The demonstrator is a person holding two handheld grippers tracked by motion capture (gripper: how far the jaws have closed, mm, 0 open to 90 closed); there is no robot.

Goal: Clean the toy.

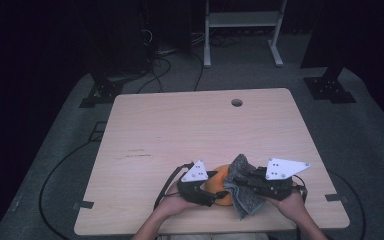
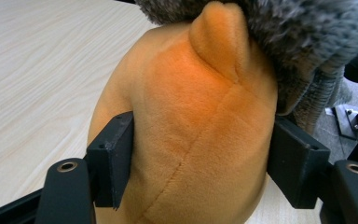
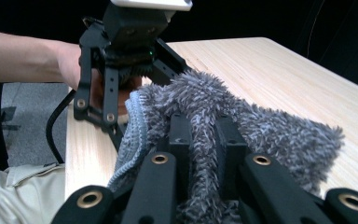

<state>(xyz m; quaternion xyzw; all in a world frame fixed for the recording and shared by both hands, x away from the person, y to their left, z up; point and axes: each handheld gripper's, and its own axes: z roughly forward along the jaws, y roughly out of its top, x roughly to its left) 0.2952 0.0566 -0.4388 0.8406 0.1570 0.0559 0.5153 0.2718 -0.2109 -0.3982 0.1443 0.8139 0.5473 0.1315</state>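
At the left of the high view, the left gripper (image 1: 215, 192) sits low over the near edge of the pale wooden bench (image 1: 190, 130), held in the person's left hand (image 1: 172, 204). Its jaws stand partly closed and press on both flanks of a soft orange plush toy (image 2: 191, 135); in the left gripper view the two black pads dent the fabric on either side of a stitched seam, so the toy is firmly gripped. The toy rests just above the bench at its front middle, between the two grippers, and a small rounded ear or nub at its top touches the cloth that hangs over it.

To the right, a shaggy grey microfibre cloth (image 3: 261, 126) drapes across the upper part of the toy and falls toward the bench edge. The right gripper (image 1: 237, 186), in the person's right hand (image 1: 290, 200), has its jaws pinched nearly together on a fold of that cloth; the right gripper view shows pile bunched between the two black fingers.

As a judgement, the work looks like wiping or wrapping the toy with the cloth. Both grasps are made and the cloth has reached the top of the toy, so the setting-up is done. Most of the orange surface is bare, so the rubbing or covering itself seems largely left to do.
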